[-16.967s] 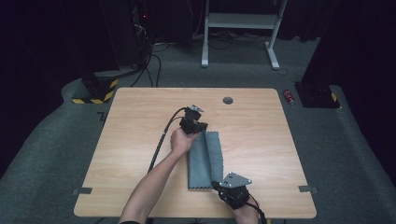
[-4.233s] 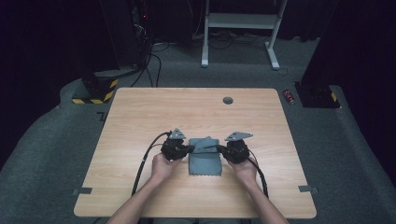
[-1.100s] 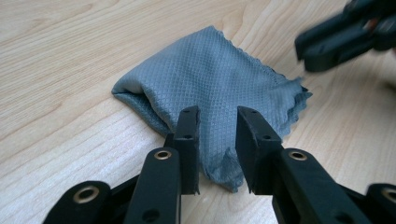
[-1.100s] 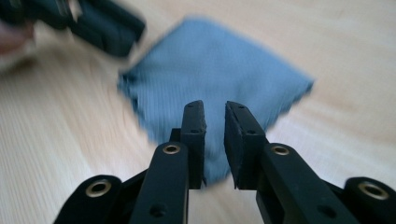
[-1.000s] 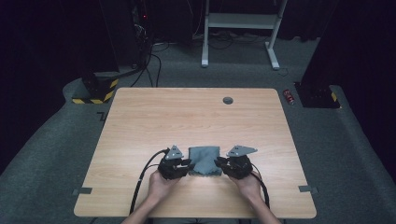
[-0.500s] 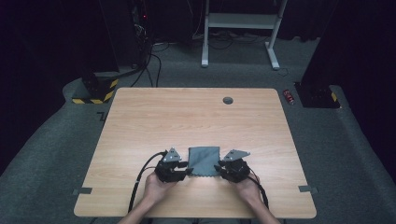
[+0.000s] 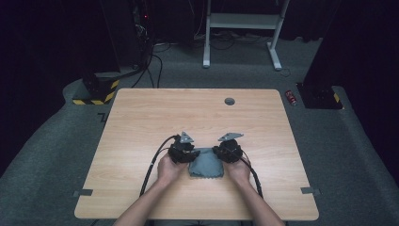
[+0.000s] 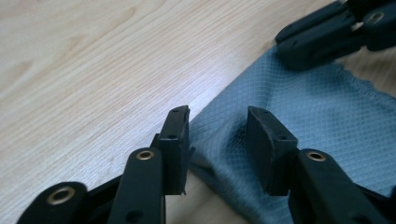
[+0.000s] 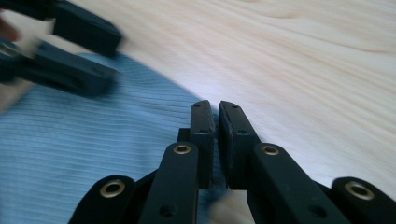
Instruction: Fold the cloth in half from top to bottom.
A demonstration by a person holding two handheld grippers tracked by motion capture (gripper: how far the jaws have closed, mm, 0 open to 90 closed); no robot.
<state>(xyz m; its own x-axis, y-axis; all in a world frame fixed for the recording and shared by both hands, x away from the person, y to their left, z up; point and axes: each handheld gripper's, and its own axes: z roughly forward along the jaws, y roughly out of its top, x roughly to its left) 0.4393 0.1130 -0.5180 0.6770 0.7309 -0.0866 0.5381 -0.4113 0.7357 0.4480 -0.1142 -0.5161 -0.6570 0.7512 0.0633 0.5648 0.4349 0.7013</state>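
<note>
A grey-blue folded cloth (image 7: 205, 165) lies on the wooden table (image 7: 141, 122), near the person's side. My left gripper (image 7: 183, 149) is at the cloth's far left corner. Its jaws have just been opening and stand open (image 8: 217, 128), with the edge of the cloth (image 8: 308, 112) lying between them. My right gripper (image 7: 228, 149) is at the far right corner. Its jaws (image 9: 215, 114) have just been closing and are almost together, pinching the edge of the cloth (image 9: 93, 140). Each gripper view shows the other gripper across the cloth.
A small dark round fitting (image 7: 229, 100) sits in the tabletop near its far edge. Black cables (image 7: 153, 165) trail from both grippers toward the near edge. Bare wood lies to the left, to the right and beyond the cloth.
Both hands have moved away from the person, from the cloth's sides up to its far corners. The cloth itself lies about where it was.
</note>
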